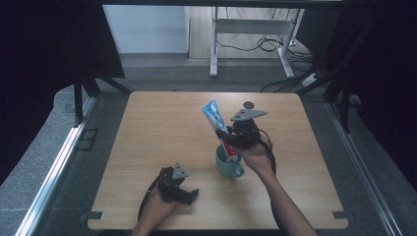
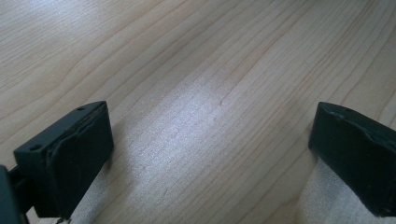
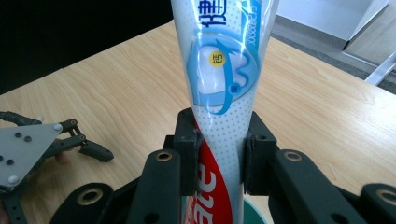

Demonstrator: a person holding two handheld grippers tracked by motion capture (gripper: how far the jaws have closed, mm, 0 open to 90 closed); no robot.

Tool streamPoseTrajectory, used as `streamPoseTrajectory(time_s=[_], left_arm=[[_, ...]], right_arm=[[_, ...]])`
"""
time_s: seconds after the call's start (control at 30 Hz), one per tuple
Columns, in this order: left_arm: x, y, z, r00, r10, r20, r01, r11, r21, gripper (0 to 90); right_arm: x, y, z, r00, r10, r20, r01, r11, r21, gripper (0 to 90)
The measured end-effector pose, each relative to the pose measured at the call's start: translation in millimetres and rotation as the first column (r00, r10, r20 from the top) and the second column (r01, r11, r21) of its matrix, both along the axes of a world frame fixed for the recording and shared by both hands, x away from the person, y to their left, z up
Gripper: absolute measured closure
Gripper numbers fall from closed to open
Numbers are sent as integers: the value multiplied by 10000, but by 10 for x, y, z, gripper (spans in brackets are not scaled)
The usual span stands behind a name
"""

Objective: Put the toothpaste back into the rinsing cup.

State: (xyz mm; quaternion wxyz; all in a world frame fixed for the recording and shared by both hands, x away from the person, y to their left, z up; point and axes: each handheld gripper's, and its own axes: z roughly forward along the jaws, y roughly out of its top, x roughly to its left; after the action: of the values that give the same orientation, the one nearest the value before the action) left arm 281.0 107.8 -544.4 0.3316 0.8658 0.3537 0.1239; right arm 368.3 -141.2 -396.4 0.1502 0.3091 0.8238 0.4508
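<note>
Toothpaste tube [image 3: 223, 93] clamped between jaws of right gripper [image 1: 235, 138], lower end inside 1 green mug [image 1: 227, 162] on table [image 1: 162, 123], left gripper [image 1: 189, 194] jaws apart, resting on table, 1 tube, 2 grippers.

Dim sides, soft glare on tabletop [image 2: 196, 121].

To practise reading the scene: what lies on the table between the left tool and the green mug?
Nothing: in the high view only bare wooden table separates the left tool from the green mug, above which the right tool grips the toothpaste tube.
</note>
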Motion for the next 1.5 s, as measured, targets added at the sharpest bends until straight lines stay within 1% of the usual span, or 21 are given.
streamPoseTrajectory(time_s=[0.3, 0.53, 0.8, 0.9, 1.13, 1.5], left_arm=[[-1, -1, 0, 10000, 10, -2, -10, 10000, -2, 0], [-1, -1, 0, 10000, 13, -5, -13, 10000, -6, 0], [-1, 1, 1, 10000, -15, -10, 15, 10000, 24, 0], [-1, 1, 0, 10000, -10, 2, 10, 10000, 6, 0], [-1, 0, 0, 10000, -9, 3, 9, 10000, 4, 0], [-2, -1, -1, 10000, 8, -7, -8, 10000, -5, 0]], right_arm=[[4, 17, -135, 9998, 56, -207, -56, 10000, -29, 711], [-3, 10, -230, 9997, 34, -262, -35, 10000, -22, 711], [-15, 0, -371, 9991, 39, -415, -42, 10000, -69, 709], [-16, -14, -416, 9990, 8, -457, -7, 10000, 19, 708], [-25, -48, -435, 9987, 7, -515, 2, 9999, 172, 703], [-30, -132, -486, 9965, 78, -833, -49, 9994, 350, 692]])
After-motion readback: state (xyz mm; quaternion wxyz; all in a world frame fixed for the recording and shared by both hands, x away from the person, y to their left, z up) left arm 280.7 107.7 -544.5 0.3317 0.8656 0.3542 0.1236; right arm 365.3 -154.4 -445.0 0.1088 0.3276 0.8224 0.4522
